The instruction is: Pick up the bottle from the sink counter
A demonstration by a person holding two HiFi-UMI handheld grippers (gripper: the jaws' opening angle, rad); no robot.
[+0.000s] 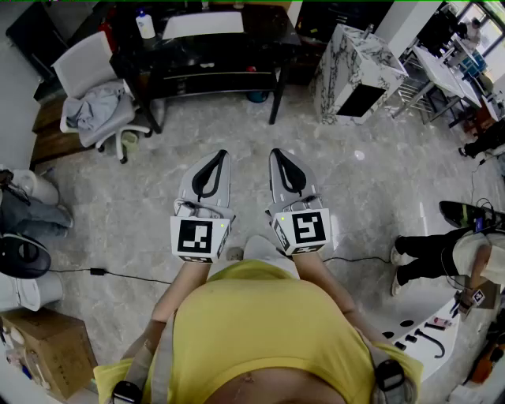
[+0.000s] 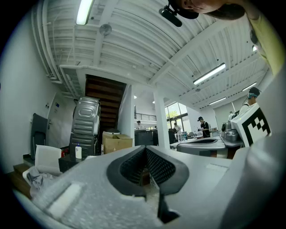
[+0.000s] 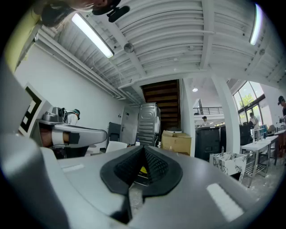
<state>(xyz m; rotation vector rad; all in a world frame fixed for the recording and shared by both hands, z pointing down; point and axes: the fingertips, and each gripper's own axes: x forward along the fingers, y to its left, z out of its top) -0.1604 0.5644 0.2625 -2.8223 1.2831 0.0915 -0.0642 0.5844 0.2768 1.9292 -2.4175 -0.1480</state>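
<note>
Making out one bottle (image 1: 144, 24) only, white with a blue cap, standing upright on the black desk (image 1: 221, 55) far ahead of both jaws and a little to their left. Judging that this may not be the task's own, with the marbled counter (image 1: 355, 67) well ahead to the right and nothing on its top clear enough to name. Holding the left gripper (image 1: 220, 154) and right gripper (image 1: 277, 152) level and side by side, both clenched on nothing, well short of either surface. Risking, from here, a walk to the wrong surface. Risking also a knocked-over bottle by arriving with jaws not yet parted, and a snag on the cable (image 1: 118, 274) lying behind and left of the jaws. Noting a cardboard box (image 1: 43, 351) behind and far left, its contents not showing, and likewise seeing nothing of the counter's inside.
</note>
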